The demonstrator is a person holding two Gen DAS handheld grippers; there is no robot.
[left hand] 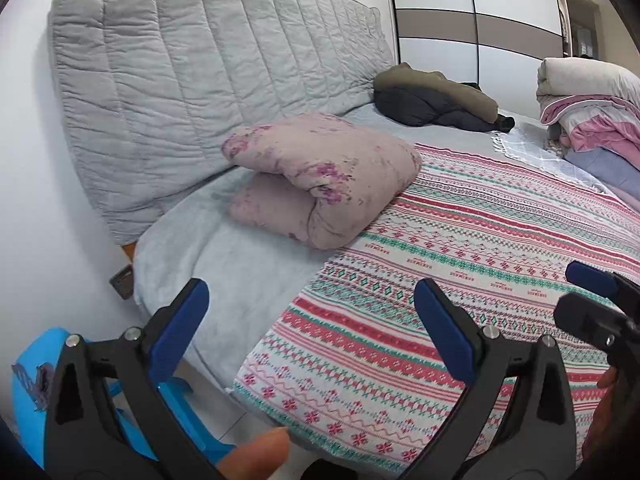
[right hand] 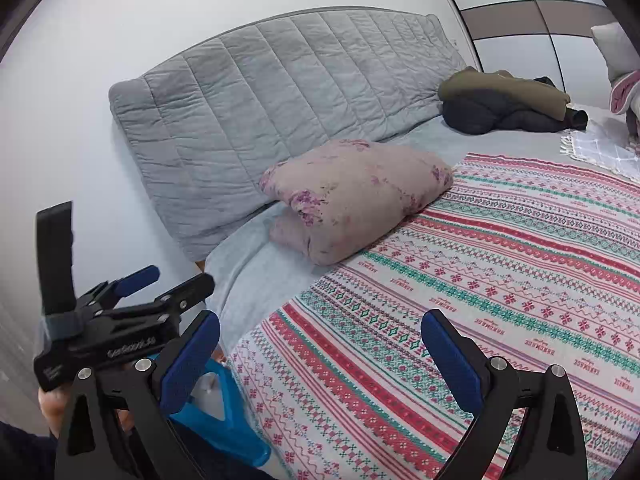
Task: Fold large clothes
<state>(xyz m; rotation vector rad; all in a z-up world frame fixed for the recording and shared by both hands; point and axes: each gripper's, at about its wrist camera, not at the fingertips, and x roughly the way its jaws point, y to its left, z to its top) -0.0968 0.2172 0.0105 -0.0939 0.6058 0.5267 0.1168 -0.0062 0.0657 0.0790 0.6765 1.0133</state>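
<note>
Both my grippers, left (left hand: 312, 328) and right (right hand: 320, 356), spread wide, empty, over patterned spread (left hand: 460, 280). Jackets (left hand: 436, 98) bunched far by headboard (left hand: 200, 80). Folded bundle (left hand: 320, 176) nearer. Step unclear; jackets out of reach.

Grey quilted headboard (left hand: 208, 76) against white wall. Folded floral quilt (left hand: 324, 178) on patterned bedspread (right hand: 500, 280). Bedding pile (left hand: 592, 120) at right. Blue stool (right hand: 224, 412) beside bed.
</note>
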